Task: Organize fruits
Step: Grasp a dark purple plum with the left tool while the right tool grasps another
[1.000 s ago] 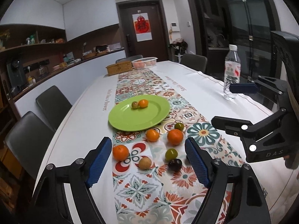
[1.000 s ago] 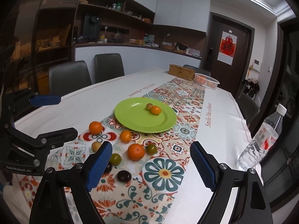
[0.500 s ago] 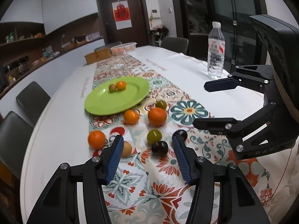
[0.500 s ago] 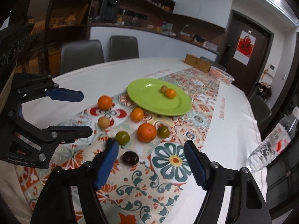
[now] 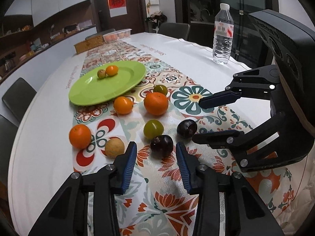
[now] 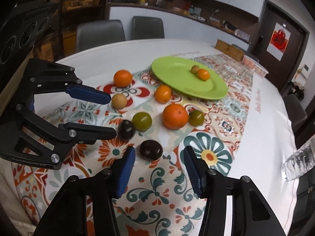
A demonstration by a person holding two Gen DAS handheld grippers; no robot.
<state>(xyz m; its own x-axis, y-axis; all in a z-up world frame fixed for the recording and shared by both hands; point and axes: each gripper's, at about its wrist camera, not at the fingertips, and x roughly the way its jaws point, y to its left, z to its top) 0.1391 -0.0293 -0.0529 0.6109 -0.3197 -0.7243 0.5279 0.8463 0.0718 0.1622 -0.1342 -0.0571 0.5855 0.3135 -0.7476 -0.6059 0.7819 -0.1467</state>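
Observation:
A green plate (image 5: 92, 93) (image 6: 177, 82) holds a small orange fruit (image 5: 112, 70) and a small green fruit (image 5: 101, 74). Several oranges, green fruits, a tan fruit (image 5: 114, 147) and two dark plums lie on the patterned runner in front of it. My left gripper (image 5: 155, 157) is open, its tips low on either side of one dark plum (image 5: 161, 145). My right gripper (image 6: 159, 164) is open, its tips just short of the other dark plum (image 6: 151, 149). Each gripper also shows in the other's view, the right one (image 5: 214, 118) and the left one (image 6: 110, 115).
A water bottle (image 5: 222, 37) stands at the right table edge. A wicker box (image 5: 88, 44) and a clear basket (image 5: 117, 35) sit at the table's far end. Grey chairs (image 6: 100, 32) ring the table. A large orange (image 5: 156, 103) lies mid-runner.
Both grippers have moved forward and down toward the dark plums. Both have narrowed their opening, each now close around its plum.

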